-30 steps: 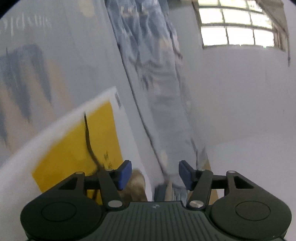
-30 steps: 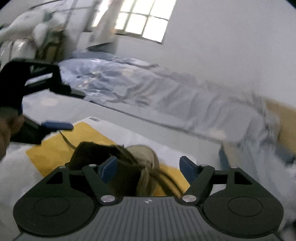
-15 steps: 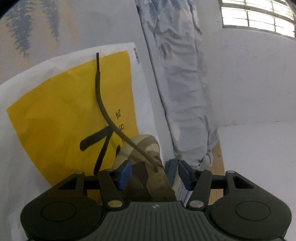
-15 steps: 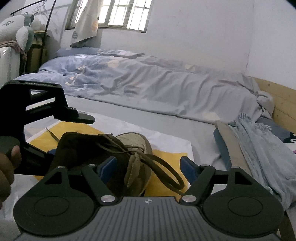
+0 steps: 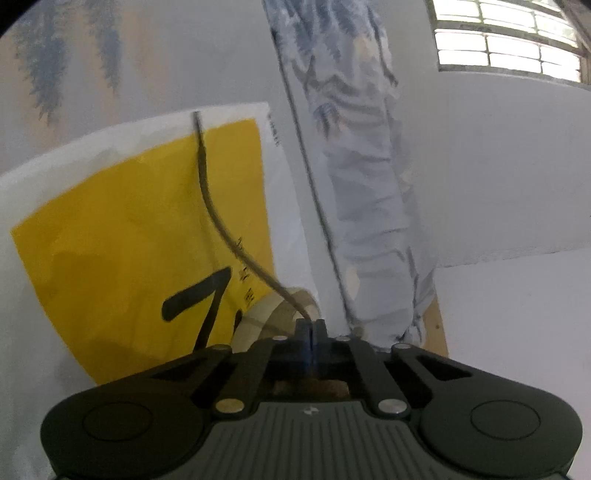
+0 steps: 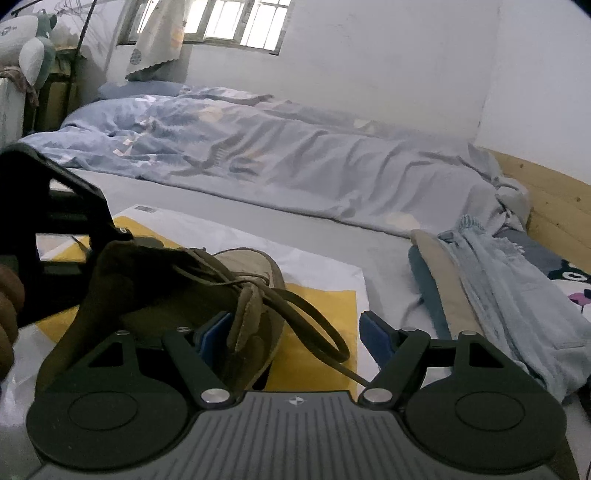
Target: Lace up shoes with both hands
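A tan suede shoe (image 6: 255, 266) lies on a yellow and white plastic bag (image 6: 317, 306) on the bed. In the left wrist view its toe (image 5: 273, 317) peeks out just beyond my left gripper (image 5: 312, 328), whose jaws are closing to a full pinch on the brown shoelace (image 5: 210, 210). The lace's free end runs up across the bag (image 5: 129, 240). My right gripper (image 6: 293, 332) stands open over the shoe's tongue, with a loop of lace (image 6: 321, 332) lying between its fingers, untouched. The left gripper (image 6: 74, 206) shows at the shoe's left side, a hand (image 6: 7, 306) behind it.
A rumpled blue duvet (image 6: 277, 166) fills the far side of the bed. Folded jeans and clothes (image 6: 498, 288) lie to the right, against the wooden bed frame (image 6: 554, 199). A window (image 6: 236, 22) and a plush toy (image 6: 33, 55) are at the back.
The left gripper's jaws have gone from apart to pressed together on the lace. The right gripper stays open and has barely shifted over the shoe.
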Demonstrator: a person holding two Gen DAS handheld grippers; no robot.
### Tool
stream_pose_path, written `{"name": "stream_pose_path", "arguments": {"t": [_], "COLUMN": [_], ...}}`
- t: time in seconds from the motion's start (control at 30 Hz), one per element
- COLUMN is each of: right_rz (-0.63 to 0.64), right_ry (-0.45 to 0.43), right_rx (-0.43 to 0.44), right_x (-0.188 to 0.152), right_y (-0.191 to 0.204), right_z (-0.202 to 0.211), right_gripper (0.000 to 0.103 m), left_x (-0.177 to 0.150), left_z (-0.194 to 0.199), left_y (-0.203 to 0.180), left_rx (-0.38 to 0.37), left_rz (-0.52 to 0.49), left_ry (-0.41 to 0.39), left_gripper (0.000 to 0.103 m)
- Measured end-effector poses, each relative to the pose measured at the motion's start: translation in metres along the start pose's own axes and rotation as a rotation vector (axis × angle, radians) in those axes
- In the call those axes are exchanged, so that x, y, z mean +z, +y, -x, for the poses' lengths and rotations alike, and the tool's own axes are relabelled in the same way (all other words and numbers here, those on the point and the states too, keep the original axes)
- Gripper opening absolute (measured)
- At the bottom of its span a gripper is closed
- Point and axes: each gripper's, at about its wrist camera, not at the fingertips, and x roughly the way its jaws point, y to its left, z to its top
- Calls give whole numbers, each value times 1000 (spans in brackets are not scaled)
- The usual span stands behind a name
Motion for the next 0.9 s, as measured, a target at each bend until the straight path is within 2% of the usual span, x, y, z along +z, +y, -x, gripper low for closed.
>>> {"name": "stream_pose_path", "arguments": {"t": [0.23, 0.53, 0.63, 0.9], "right_rz": [6, 5, 3, -10], "right_ry": [16, 32, 34, 42], "right_rx": [-39, -34, -39, -34], "right_x": [-3, -4, -3, -3], "right_y": [4, 3, 1, 0], "right_z": [-4, -7, -8, -9], "right_gripper": [77, 78, 81, 81], "left_x": [21, 64, 75, 85], "left_z": [20, 67, 81, 113], "left_y": [-3, -9, -12, -31], "left_rx": [-27, -65, -58, -71], "left_rz": [22, 72, 60, -29], "left_ry": [-116, -316, -376, -489], "left_gripper": [0, 0, 0, 0]}}
